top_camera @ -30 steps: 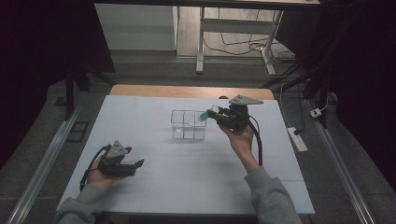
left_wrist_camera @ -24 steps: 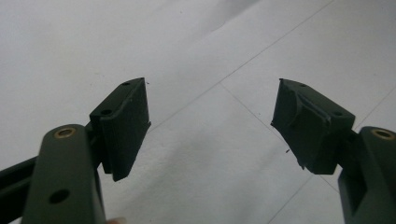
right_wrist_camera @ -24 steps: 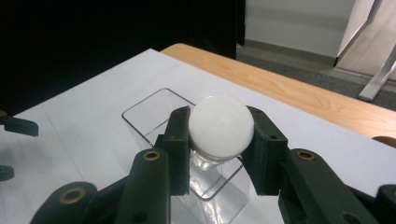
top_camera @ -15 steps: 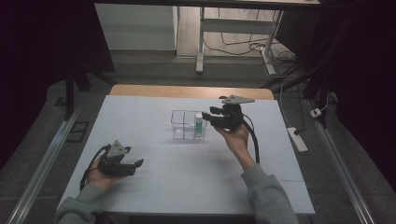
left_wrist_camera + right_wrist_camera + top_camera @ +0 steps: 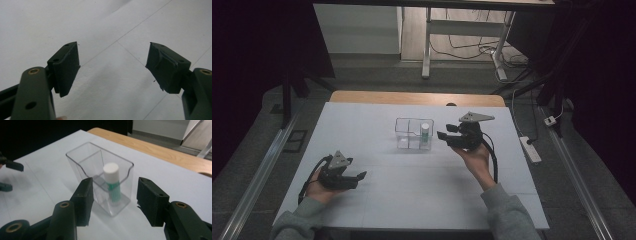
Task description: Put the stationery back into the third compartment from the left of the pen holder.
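With the green-and-white tube [image 5: 111, 182] standing upright in the clear divided box [image 5: 413, 134], the right tool [image 5: 443, 135], wide open and empty beside it, seems done placing and should retreat, while the left tool [image 5: 361, 176] rests open on the tabletop [image 5: 412, 185].

high view overhead, facing forward; right gripper view close, sharing clear box [image 5: 100, 173]

Clear glossy plastic box [image 5: 100, 177] with smooth walls, green tube with smooth white plastic cap [image 5: 110, 171], matt black tongs [image 5: 115, 202] with brass-coloured rivets, matt white sheet on table [image 5: 377, 200], bare wood far edge [image 5: 412, 97].
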The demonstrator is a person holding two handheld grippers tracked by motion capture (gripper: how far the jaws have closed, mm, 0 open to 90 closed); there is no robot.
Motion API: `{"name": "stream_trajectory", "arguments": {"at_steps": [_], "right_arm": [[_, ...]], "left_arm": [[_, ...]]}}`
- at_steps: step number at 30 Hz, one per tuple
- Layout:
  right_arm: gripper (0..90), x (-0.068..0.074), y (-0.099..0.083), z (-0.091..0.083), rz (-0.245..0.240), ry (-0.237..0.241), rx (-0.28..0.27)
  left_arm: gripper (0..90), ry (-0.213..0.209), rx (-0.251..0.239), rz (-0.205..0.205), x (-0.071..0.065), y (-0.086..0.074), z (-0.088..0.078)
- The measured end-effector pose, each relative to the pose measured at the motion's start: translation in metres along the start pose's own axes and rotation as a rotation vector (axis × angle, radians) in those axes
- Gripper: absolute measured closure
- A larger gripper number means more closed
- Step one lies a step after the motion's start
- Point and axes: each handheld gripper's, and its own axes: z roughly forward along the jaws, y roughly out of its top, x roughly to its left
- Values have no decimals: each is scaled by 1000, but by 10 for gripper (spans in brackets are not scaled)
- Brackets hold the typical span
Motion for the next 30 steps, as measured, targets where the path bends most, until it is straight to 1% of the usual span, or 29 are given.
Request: {"name": "stream_trajectory", "arguments": {"at_steps": [3, 7, 11, 14, 18, 21, 26, 30], "right_arm": [[465, -1, -8, -8, 4, 0, 17], [460, -4, -21, -22, -8, -21, 51], [456, -7, -35, -34, -5, -36, 72], [450, -9, -45, -42, -12, -41, 95], [426, -12, -59, -52, -3, -39, 125], [416, -12, -69, -59, -4, -53, 142], [392, -13, -83, -70, 1, -47, 153], [386, -14, -91, -79, 0, -55, 159]], "left_arm": [[261, -1, 3, 4, -1, 0, 0], [261, -4, 5, 7, -1, 0, 1], [257, -6, 9, 13, -2, 1, 1], [256, -4, 11, 17, -3, 1, 1], [256, -7, 11, 19, -3, 1, 1], [256, -7, 8, 18, -3, 1, 1], [256, -5, 4, 21, -3, 1, 0], [256, -6, 3, 21, -3, 1, 1]]}}
